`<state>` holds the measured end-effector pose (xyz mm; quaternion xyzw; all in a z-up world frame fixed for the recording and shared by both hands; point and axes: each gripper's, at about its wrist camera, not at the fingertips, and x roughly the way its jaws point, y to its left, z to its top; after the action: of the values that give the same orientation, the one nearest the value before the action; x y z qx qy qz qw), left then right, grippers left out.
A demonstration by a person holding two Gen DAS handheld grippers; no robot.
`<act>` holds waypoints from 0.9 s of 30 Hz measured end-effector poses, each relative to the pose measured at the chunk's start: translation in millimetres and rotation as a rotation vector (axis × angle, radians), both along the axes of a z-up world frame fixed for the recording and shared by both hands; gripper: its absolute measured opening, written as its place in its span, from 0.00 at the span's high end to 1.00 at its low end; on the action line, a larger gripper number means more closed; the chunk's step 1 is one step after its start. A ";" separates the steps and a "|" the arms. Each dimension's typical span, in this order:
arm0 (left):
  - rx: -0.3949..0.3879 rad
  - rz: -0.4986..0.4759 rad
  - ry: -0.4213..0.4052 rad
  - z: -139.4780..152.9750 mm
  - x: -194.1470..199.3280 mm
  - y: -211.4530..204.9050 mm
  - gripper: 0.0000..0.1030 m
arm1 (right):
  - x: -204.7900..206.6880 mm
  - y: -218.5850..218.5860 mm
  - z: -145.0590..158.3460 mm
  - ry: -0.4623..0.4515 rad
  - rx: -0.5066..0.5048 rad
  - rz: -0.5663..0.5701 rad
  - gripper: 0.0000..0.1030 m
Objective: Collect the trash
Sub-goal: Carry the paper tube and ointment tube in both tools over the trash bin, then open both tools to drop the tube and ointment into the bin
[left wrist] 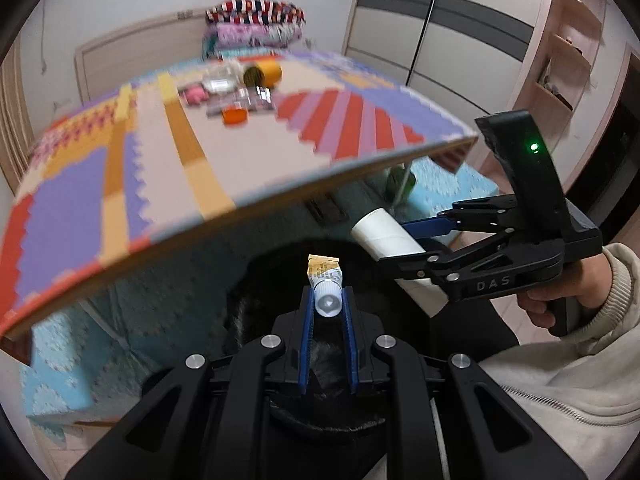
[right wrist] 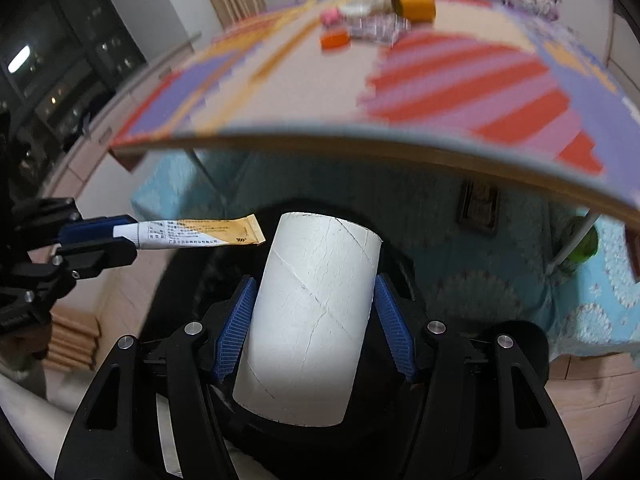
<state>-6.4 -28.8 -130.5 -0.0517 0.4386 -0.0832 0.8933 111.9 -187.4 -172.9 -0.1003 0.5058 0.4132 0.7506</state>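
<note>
My left gripper (left wrist: 328, 294) is shut on a small white-and-yellow ointment tube (left wrist: 323, 276), gripped near its white cap. The same tube (right wrist: 200, 232) shows at the left of the right wrist view, sticking out of the left gripper (right wrist: 134, 236). My right gripper (right wrist: 315, 280) is shut on a white cardboard roll (right wrist: 316, 312), its blue pads pressed on both sides. In the left wrist view, that roll (left wrist: 384, 236) and the right gripper (left wrist: 394, 242) are at the right. Both items hang over a black bin (left wrist: 256, 280) (right wrist: 188, 276) below the table edge.
A table with a colourful patterned mat (left wrist: 224, 148) juts out above the bin. At its far end lie an orange tape roll (right wrist: 414, 2), an orange cap (right wrist: 335, 40), a pink item (right wrist: 330, 16) and clear wrappers (right wrist: 376, 26). A turquoise cloth (right wrist: 592, 292) hangs behind.
</note>
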 end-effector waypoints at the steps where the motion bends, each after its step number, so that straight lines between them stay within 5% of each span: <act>1: -0.006 0.000 0.014 -6.2 0.5 -0.7 0.87 | 0.1 -0.3 -7.7 0.010 -0.015 0.002 0.42; 17: 0.037 0.029 0.260 -104.6 17.2 -3.1 0.87 | -14.0 18.4 -79.5 -0.054 -0.219 0.082 0.41; 27: 0.036 0.033 0.308 -122.7 20.1 -5.9 0.87 | -17.3 23.0 -95.9 -0.056 -0.270 0.118 0.41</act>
<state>13.7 -34.7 -253.2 -0.0551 0.5710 -0.0517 0.8174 94.6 -164.4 -268.8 -0.2412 0.5288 0.3818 0.7186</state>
